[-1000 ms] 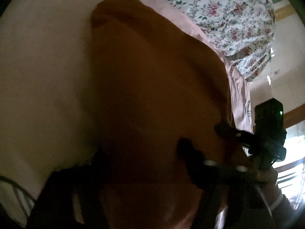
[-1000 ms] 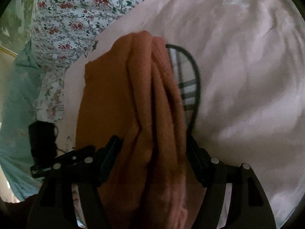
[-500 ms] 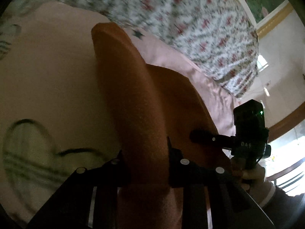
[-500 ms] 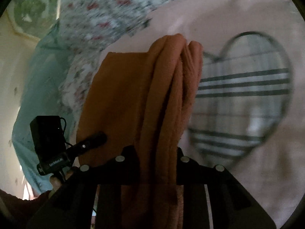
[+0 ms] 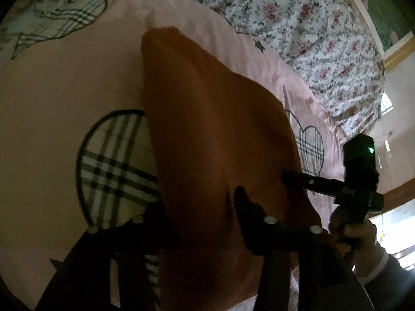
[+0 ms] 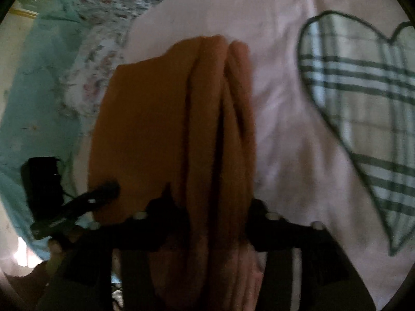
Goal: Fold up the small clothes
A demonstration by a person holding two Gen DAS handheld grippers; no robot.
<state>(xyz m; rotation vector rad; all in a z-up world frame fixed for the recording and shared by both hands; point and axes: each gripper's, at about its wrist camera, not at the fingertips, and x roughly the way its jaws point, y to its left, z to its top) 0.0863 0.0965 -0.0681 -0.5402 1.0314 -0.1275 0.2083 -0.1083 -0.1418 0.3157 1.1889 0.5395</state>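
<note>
An orange cloth (image 5: 207,129) lies in thick folds on the pink bed sheet (image 5: 64,90). My left gripper (image 5: 198,204) straddles its near edge; its jaws are opening, and the cloth fills the gap without being pinched. In the right wrist view the same orange cloth (image 6: 155,129) shows several stacked folds running away from me. My right gripper (image 6: 211,199) is also opening, with the bundle loose between its fingers. Each gripper appears in the other's view, at the cloth's other near corner: the right one (image 5: 293,176) and the left one (image 6: 109,186).
The sheet (image 6: 298,103) carries plaid heart prints (image 6: 363,116). A floral quilt (image 5: 311,26) is bunched along the far side, next to teal fabric (image 6: 39,90). A person's hand (image 5: 360,238) holds the right gripper's handle.
Half a second ago both grippers pinched the cloth tightly; their fingers now stand wider apart. Both hands have carried the cloth across the sheet, and it looks broader and flatter in the left view.
</note>
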